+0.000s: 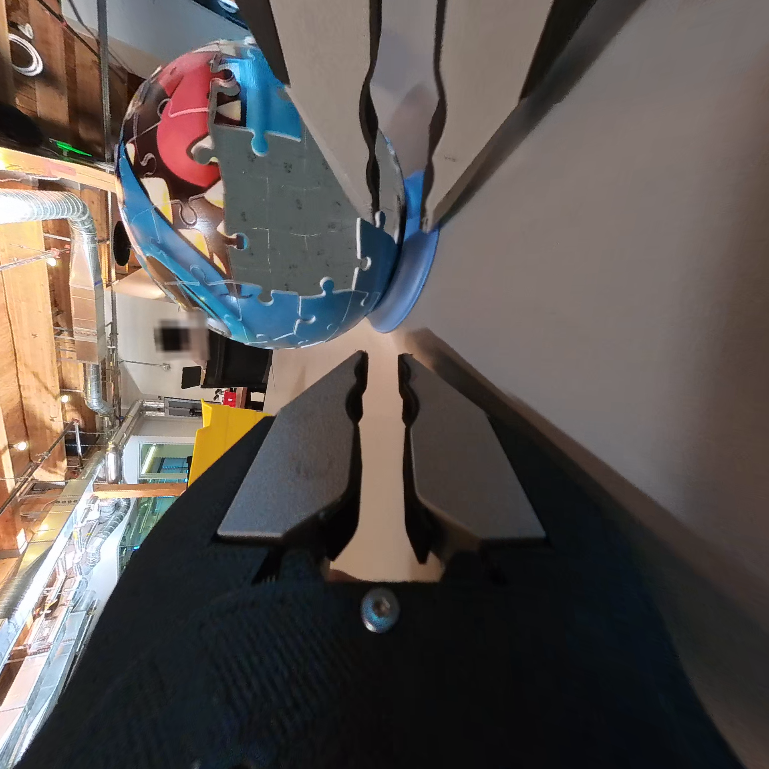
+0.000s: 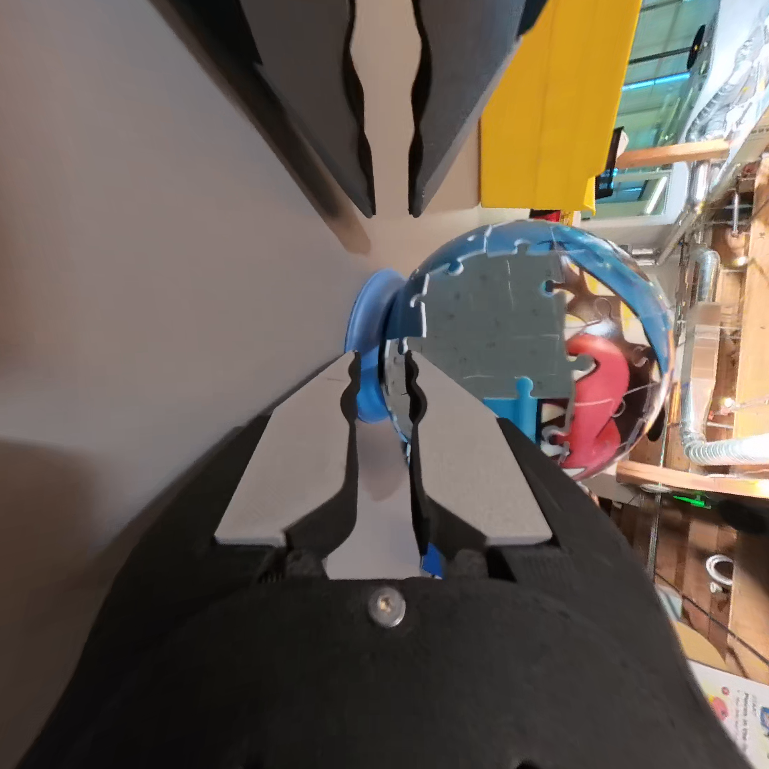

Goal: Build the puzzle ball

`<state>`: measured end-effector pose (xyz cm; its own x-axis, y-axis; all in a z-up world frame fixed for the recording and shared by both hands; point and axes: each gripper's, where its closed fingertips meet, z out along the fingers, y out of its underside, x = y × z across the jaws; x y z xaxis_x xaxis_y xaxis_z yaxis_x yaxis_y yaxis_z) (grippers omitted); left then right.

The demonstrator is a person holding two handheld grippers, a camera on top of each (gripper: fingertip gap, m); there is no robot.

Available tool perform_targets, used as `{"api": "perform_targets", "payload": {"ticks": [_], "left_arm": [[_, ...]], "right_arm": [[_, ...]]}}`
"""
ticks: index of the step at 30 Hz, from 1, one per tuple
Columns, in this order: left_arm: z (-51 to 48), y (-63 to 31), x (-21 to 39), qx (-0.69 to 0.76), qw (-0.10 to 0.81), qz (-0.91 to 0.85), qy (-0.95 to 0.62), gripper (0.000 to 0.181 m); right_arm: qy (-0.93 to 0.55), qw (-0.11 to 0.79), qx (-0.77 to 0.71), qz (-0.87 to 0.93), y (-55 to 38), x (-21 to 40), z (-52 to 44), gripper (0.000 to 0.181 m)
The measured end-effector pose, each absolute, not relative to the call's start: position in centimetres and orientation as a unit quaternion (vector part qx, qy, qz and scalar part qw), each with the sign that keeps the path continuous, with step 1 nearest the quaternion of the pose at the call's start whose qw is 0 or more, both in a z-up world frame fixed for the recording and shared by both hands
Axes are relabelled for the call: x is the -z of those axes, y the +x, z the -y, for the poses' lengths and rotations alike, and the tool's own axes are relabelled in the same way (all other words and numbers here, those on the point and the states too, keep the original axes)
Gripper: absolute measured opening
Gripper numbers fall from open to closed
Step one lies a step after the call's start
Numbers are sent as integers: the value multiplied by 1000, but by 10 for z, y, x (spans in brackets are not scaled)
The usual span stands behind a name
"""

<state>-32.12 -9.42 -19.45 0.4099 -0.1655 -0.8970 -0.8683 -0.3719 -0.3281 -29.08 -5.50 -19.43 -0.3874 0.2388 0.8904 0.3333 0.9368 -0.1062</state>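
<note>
Puzzle ball point(image 2: 520, 333) part-built on its blue stand point(image 2: 366, 333), a gripper at either side of the gap.

The ball sits on the stand on the grey table point(image 2: 125, 249), probably so the open side faces the tools; grey inner faces of far pieces show through the hole. Right gripper point(image 2: 380, 358): fingers a narrow slot apart, tips at the lower rim of the hole beside the stand; whether they pinch a piece edge, cannot tell. Left gripper point(image 1: 383, 360): slightly parted, holding nothing, just short of the ball. A blue scrap point(image 2: 432, 559) shows behind the right finger, mostly hidden. Both views are rolled sideways and the background is blurred.
</note>
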Motion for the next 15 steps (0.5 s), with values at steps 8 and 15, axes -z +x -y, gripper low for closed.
{"api": "perform_targets", "payload": {"ticks": [8, 15], "left_arm": [[95, -321, 195, -407, 431, -359, -721, 11], [98, -327, 195, -402, 432, -359, -723, 12]], "right_arm": [[-192, 517, 27, 834, -285, 197, 51, 21], [-212, 523, -61, 823, -254, 187, 55, 32]]}}
